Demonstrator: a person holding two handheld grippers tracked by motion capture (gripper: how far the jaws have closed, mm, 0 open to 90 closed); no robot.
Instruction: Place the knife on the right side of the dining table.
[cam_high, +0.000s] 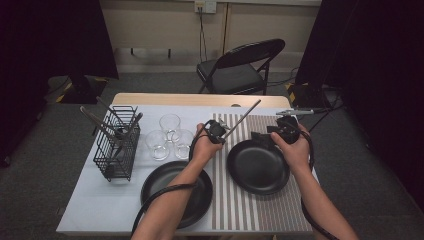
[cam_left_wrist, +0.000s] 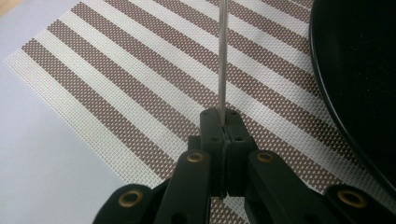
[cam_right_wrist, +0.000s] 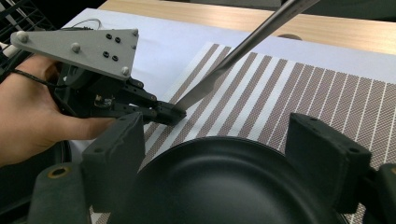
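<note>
My left gripper (cam_high: 226, 134) is shut on a silver table knife (cam_high: 245, 116), which slants up and away over the striped placemat (cam_high: 235, 205). In the left gripper view the jaws (cam_left_wrist: 223, 119) meet on the knife (cam_left_wrist: 222, 56), seen thin and edge-on. The right gripper view shows that gripper (cam_right_wrist: 170, 114) pinching the knife (cam_right_wrist: 243, 46) near its blade end. My right gripper (cam_high: 262, 137) is open over the far rim of the right black plate (cam_high: 257, 167). Its jaws (cam_right_wrist: 219, 140) stand wide apart above that plate (cam_right_wrist: 224, 186) with nothing between them.
A second black plate (cam_high: 197, 197) lies at the front left, partly under my left forearm. Three clear glasses (cam_high: 170, 135) stand behind it. A black wire rack (cam_high: 117, 145) with utensils is at the left. A folding chair (cam_high: 240, 70) stands beyond the table.
</note>
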